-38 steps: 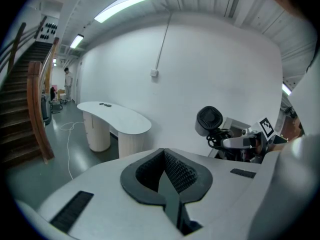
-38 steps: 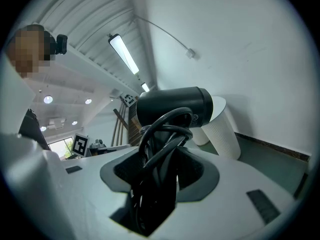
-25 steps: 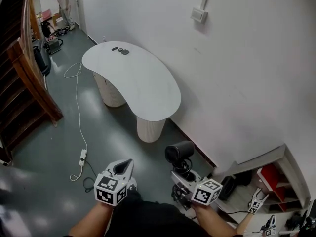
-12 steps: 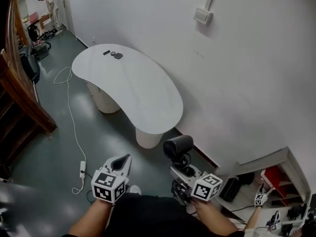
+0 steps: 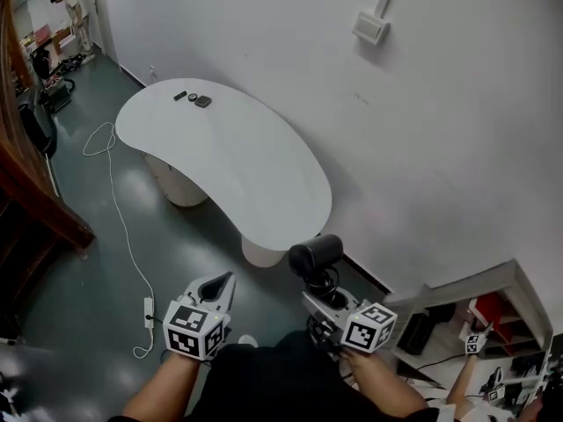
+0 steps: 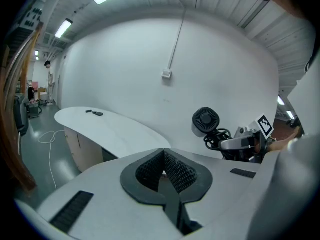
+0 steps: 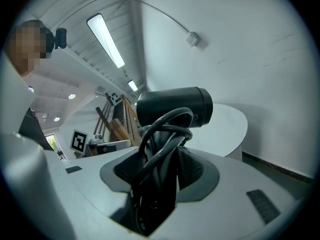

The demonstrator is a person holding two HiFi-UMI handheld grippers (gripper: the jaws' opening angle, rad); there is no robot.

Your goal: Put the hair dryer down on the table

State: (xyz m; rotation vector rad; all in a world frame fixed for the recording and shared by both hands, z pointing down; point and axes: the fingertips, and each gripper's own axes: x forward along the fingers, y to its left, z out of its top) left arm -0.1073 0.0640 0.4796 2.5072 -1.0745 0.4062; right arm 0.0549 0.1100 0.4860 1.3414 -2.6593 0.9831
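A: State of the right gripper (image 5: 327, 295)?
B: Clamped on the handle of the black hair dryer (image 5: 315, 256). The dryer's cord is looped round the handle, between the pads. The barrel sits above the jaws, lying roughly level.

A: Where is the dryer against the table?
B: In the air, near the closer, narrower end of the white kidney-shaped table (image 5: 237, 161). Not touching it. Grey floor lies below.

A: And the left gripper (image 5: 220, 284)?
B: Jaws together, nothing between them. It points towards the table, apart from the right one.

A: On the table top?
B: Three small dark items (image 5: 193, 99) at the far end.

A: Anything else?
B: A white cable (image 5: 114, 200) runs along the floor to a power strip (image 5: 147, 307). A person (image 5: 62, 3) stands far off, past the table.
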